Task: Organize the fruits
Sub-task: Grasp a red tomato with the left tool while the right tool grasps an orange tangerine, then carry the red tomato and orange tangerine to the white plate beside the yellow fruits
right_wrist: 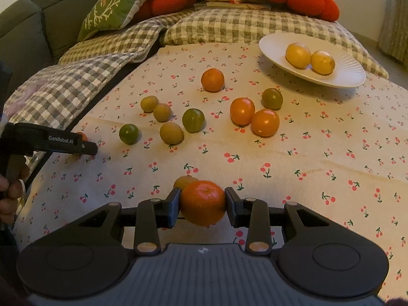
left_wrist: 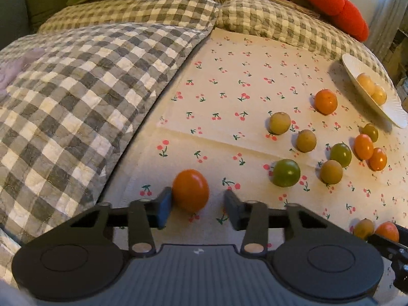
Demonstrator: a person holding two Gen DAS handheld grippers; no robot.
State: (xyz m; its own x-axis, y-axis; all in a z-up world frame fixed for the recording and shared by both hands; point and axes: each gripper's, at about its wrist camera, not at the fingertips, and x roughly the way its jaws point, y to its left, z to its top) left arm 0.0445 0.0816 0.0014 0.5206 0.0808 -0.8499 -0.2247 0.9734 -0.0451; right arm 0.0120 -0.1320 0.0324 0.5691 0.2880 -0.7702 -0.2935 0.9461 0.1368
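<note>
Checked quilt (left_wrist: 76, 89): lies along the left edge of the cherry-print cloth (left_wrist: 229, 89).
My left claw (left_wrist: 197, 201): low over the near left part of the cloth, jaws partly apart around an orange tomato (left_wrist: 190, 190). The left pad touches its side; the right pad stands clear of it, with cloth showing in the gap. Not clamped.
Orange tomato: egg-shaped and resting on the cloth, its long axis running near to far between my fingers and leaning a little left.
Loose fruit: green tomatoes (right_wrist: 193, 119), brownish round fruits (right_wrist: 171, 133), a pair of orange tomatoes (right_wrist: 265, 122) touching each other and a second mandarin (right_wrist: 212, 79) lie scattered mid-cloth, well apart from both claws.
My right claw (right_wrist: 202, 204): jaws narrowed and clamped on a mandarin (right_wrist: 202, 202), both pads pressed to its sides.
Mandarin: near middle of the cloth, round, stem dimple turned up and toward the far side. A brownish fruit (right_wrist: 185, 181) sits just behind it to the left.
White plate (right_wrist: 344, 76): far right, holding two yellow fruits (right_wrist: 297, 56) side by side, touching.
</note>
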